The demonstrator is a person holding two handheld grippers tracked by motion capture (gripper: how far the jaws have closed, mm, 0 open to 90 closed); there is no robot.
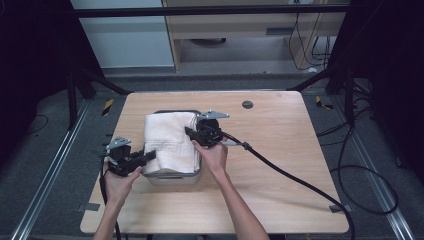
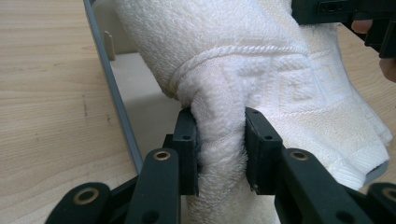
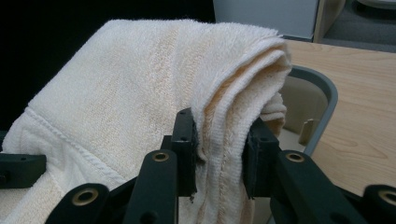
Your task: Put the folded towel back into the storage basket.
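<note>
Both grippers, left and right, are clamped on opposite edges of the folded towel, which hangs over the grey bin near the table's left edge; lowering and release seemingly remain.

Left gripper and right gripper low, facing inward; fingers of both clamped tight

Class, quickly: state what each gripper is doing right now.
Left gripper: closed, its fingers pinching a fold of the white towel.
Right gripper: closed, holding the same towel's folded edge above the grey bin.
</note>
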